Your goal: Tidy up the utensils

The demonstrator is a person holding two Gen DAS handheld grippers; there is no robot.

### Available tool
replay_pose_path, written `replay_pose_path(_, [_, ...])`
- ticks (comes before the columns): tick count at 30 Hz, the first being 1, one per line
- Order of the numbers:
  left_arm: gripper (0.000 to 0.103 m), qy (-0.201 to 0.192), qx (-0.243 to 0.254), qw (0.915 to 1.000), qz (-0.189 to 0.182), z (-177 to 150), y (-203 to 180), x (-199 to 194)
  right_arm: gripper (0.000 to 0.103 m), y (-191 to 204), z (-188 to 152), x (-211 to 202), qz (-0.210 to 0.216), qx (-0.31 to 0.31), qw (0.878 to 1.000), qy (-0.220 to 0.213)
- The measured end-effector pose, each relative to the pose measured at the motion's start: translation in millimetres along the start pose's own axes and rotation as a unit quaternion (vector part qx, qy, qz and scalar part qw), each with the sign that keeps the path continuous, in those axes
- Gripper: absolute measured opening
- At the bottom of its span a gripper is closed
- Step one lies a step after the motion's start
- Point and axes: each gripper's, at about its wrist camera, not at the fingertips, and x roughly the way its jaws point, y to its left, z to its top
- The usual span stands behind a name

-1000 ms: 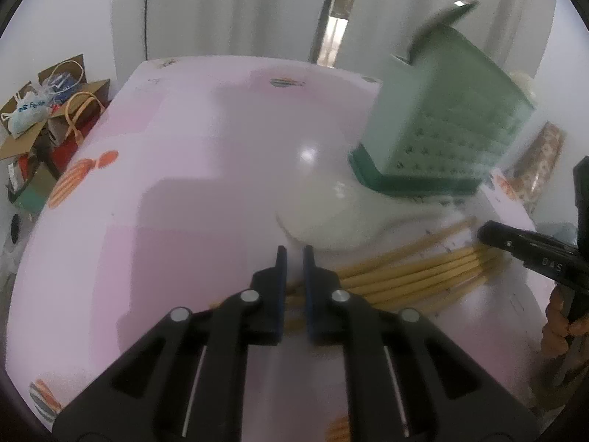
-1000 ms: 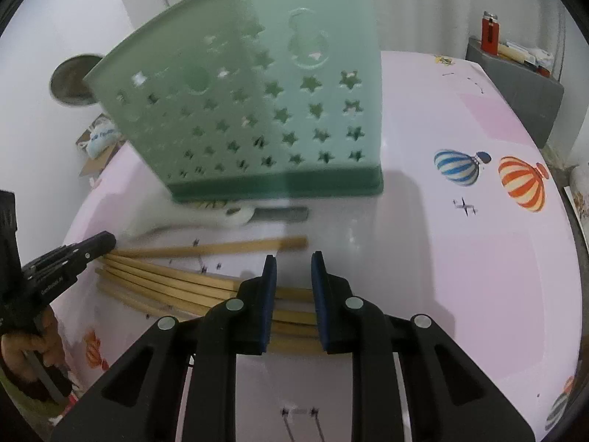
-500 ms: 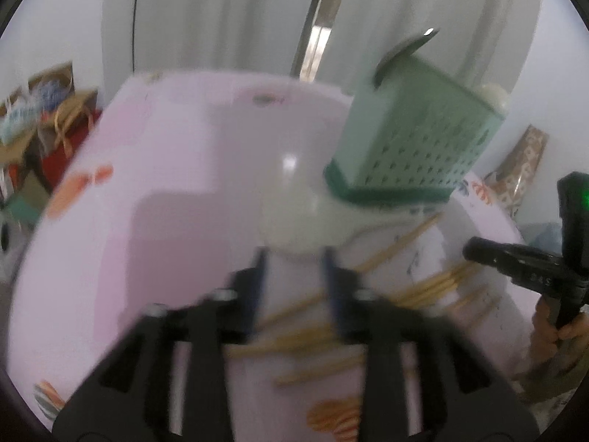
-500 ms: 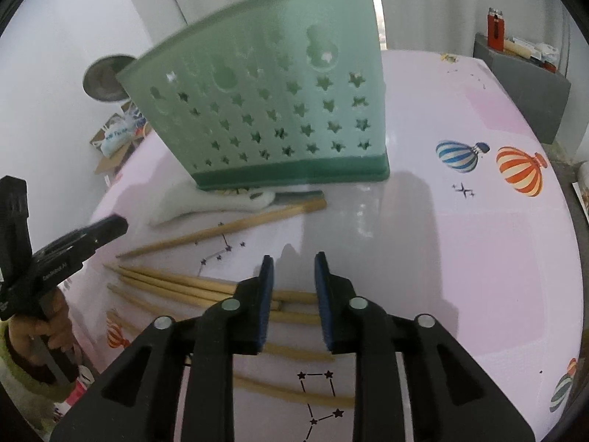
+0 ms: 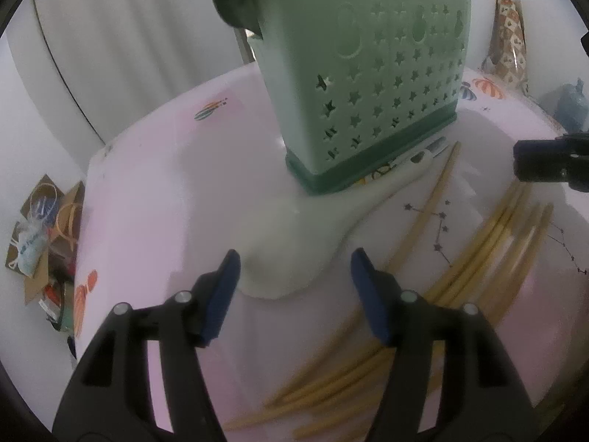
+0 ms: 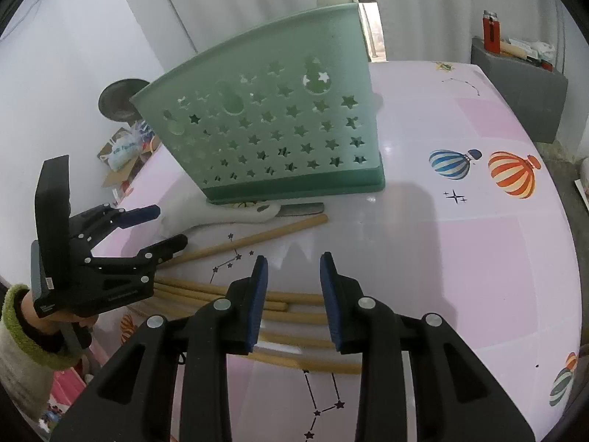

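Chopsticks (image 6: 294, 318) lie scattered on the tabletop (image 6: 460, 258) before the green holder (image 6: 279, 140), beside a white spoon (image 5: 294, 250). My left gripper (image 5: 294, 280) is opening around the spoon's bowl, my right gripper (image 6: 291, 294) opening, empty. I risk nudging sticks or tipping the holder.

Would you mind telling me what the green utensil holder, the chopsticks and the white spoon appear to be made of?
Green utensil holder: moulded plastic, matte, judging by its clean star-shaped cut-outs. Chopsticks: likely bamboo or wood, plain tan and unglossy. White spoon: smooth and slightly glossy, ceramic or melamine; the look leaves it open.
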Motion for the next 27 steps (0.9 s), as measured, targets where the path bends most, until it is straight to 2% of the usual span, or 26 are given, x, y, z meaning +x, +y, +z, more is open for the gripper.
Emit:
replay_pose_path(4, [0.056, -0.004, 0.029, 0.9991, 0.031, 2, -5, 1, 0.029, -2, 0, 1, 0.003, 0.003, 1.0, -0.001])
replay_pose_path(9, [0.044, -0.033, 0.079, 0.9927, 0.085, -1, -16, -5, 0.03, -3, 0, 0, 0.005, 0.003, 1.0, -0.002])
replay_pose_path(14, [0.035, -0.064, 0.067, 0.9899, 0.107, 0, -11, -12, 0.03, -5, -2, 3, 0.006, 0.006, 1.0, 0.0])
replay_pose_path(17, [0.031, -0.083, 0.046, 0.9896, 0.108, 4, -6, -17, 0.03, -5, -2, 3, 0.006, 0.006, 1.0, 0.0])
replay_pose_path(20, [0.031, -0.084, 0.037, 0.9901, 0.106, 9, -3, -15, 0.03, -5, -2, 3, 0.006, 0.006, 1.0, 0.0])
replay_pose_path(24, [0.031, -0.078, 0.047, 0.9929, 0.076, 5, -4, -20, 0.03, -4, -3, 4, 0.005, 0.005, 1.0, 0.0])
replay_pose_path(25, [0.032, -0.076, 0.055, 0.9929, 0.073, 4, -6, -22, 0.03, -4, -3, 4, 0.005, 0.006, 1.0, 0.001])
replay_pose_path(27, [0.043, -0.064, 0.078, 0.9922, 0.073, -4, -10, -20, 0.03, -3, -3, 5, 0.007, 0.007, 1.0, 0.003])
